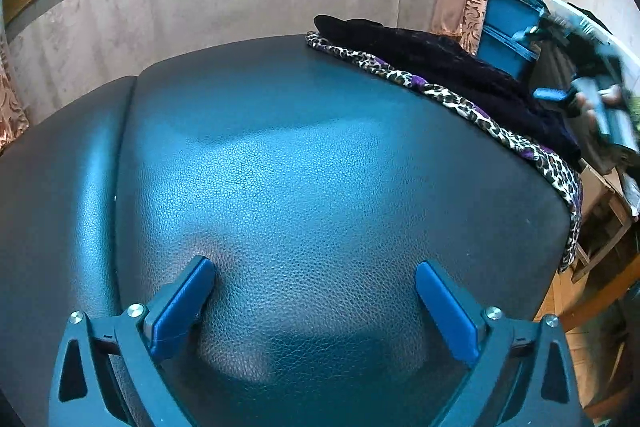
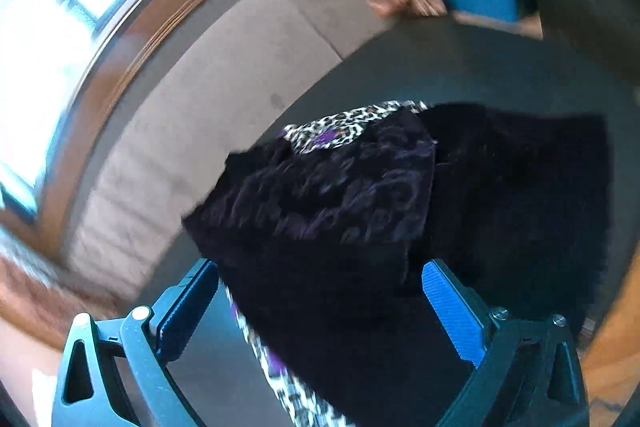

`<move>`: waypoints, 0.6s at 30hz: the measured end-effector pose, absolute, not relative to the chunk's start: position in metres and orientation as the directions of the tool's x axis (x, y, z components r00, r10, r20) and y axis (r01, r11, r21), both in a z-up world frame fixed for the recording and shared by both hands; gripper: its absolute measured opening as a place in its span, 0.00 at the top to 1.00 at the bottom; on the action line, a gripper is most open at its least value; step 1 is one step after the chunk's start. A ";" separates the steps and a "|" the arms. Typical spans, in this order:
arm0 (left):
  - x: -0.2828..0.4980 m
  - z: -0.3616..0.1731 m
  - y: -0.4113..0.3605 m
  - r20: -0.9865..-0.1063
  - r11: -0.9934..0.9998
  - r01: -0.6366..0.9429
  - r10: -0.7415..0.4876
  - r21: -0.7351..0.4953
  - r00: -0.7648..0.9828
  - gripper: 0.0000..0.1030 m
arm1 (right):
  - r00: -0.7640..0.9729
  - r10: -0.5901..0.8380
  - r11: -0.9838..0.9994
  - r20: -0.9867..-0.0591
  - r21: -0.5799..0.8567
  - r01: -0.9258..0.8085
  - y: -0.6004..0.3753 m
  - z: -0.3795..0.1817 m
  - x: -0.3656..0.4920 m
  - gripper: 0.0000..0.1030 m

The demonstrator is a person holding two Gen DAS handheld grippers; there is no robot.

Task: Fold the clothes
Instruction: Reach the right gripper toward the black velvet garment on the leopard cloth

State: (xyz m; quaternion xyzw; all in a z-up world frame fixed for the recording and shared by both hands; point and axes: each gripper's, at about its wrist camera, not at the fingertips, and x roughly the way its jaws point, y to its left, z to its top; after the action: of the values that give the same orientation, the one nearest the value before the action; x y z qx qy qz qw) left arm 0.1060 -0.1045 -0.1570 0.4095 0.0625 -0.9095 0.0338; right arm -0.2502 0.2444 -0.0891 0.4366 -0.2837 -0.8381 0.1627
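Reaching over black velvet garment [image 2: 400,211] | laid on leopard-print cloth [image 1: 460,103] | right gripper [image 2: 320,287] spread, empty | left gripper [image 1: 316,283] spread | soft, limp; corner grasp judged best

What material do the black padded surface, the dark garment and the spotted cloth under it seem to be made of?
Black padded surface: probably leather or a leather imitation, with pebbled grain and a soft sheen. Dark black-purple garment: seemingly velvet or a similar plush fabric, matte with a faint raised swirl pattern; blur leaves this uncertain. Leopard-print cloth with purple patches: thin printed fabric, lying flat under the garment.
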 end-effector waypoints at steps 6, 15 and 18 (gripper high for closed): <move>0.077 -0.160 -0.102 -0.743 -0.991 0.101 -0.003 -0.087 -0.669 0.00 | -0.557 -0.632 -0.668 -0.539 0.743 0.039 0.252 -0.136 -0.269 0.00; 0.067 -0.168 -0.099 -0.733 -0.990 0.105 -0.003 -0.093 -0.680 0.00 | -0.612 -0.499 -0.829 -0.613 0.544 0.132 0.232 -0.092 -0.265 0.00; 0.065 -0.168 -0.100 -0.731 -0.990 0.102 0.000 -0.095 -0.682 0.00 | -0.640 -0.430 -0.864 -0.637 0.496 0.087 0.227 -0.096 -0.285 0.00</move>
State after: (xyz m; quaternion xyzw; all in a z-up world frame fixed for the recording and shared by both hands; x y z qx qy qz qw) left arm 0.0655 -0.0999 -0.1684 0.3977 0.0644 -0.9148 0.0280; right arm -0.2851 0.2274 -0.0960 0.3982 -0.2152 -0.8795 0.1470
